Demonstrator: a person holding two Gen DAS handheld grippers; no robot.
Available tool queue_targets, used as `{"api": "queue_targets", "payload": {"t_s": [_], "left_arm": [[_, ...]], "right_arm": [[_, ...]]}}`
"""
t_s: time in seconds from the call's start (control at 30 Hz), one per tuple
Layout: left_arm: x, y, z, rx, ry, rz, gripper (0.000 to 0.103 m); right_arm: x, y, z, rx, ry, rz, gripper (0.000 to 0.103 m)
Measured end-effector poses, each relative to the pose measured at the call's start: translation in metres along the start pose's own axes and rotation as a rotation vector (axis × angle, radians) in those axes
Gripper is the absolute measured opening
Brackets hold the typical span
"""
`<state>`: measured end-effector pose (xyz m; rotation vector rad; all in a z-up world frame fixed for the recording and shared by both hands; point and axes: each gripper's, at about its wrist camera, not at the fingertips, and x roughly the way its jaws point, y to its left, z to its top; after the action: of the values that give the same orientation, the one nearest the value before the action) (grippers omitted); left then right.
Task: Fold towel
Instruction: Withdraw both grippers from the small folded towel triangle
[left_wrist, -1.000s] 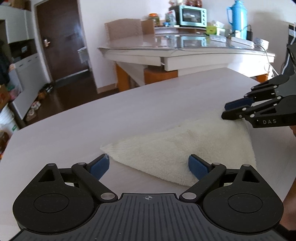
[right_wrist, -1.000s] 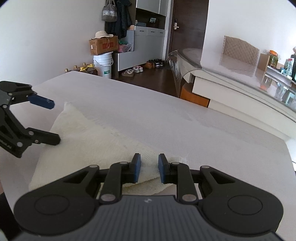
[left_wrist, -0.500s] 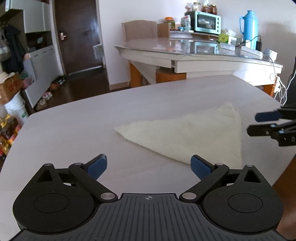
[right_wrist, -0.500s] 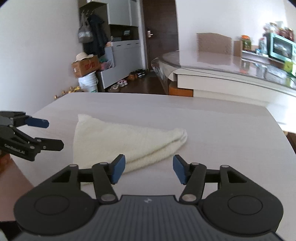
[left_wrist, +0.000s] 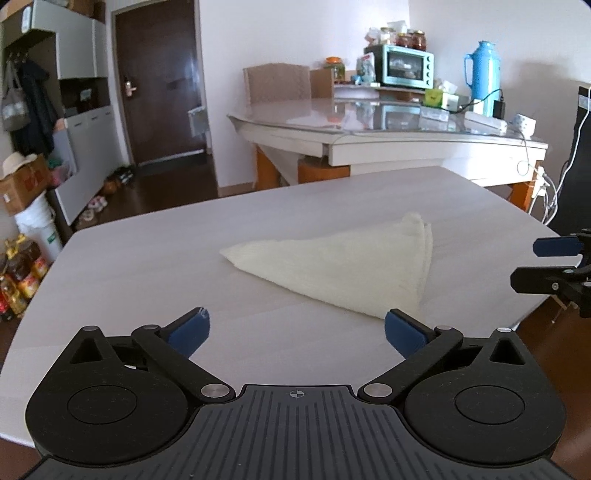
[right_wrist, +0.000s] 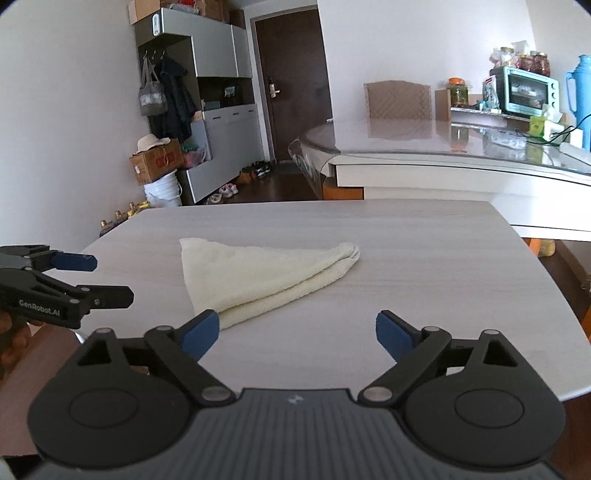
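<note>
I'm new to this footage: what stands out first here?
A cream towel folded into a triangle lies flat on the pale table, held by nothing. Both grippers, left and right, stand open near the table's front edge, their jaws having just been opening, nothing between them.

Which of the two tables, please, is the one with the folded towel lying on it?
The nearer, pale wood-grain table holds the towel, alone on its top. The glass-topped table behind carries a toaster oven and a blue flask.
</note>
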<state>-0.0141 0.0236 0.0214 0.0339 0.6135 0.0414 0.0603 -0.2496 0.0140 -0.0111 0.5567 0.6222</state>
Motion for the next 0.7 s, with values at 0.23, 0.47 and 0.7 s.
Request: {"api": "queue_targets", "payload": {"t_s": [0.23,0.47,0.7], "left_arm": [[-0.019,-0.001,-0.010,-0.015,-0.019,0.015,0.103],[-0.028,0.002,-0.017,-0.027,-0.026,0.032,0.103],[-0.029,0.008,-0.021,-0.033,-0.019,0.042,0.103]], "right_arm": [[-0.019,0.009,-0.007,-0.007,-0.018,0.001,0.101],[-0.021,0.011,-0.006,0.009,-0.029,0.016,0.102],[-0.015,0.017,-0.007,0.006,-0.028,0.028,0.102]]}}
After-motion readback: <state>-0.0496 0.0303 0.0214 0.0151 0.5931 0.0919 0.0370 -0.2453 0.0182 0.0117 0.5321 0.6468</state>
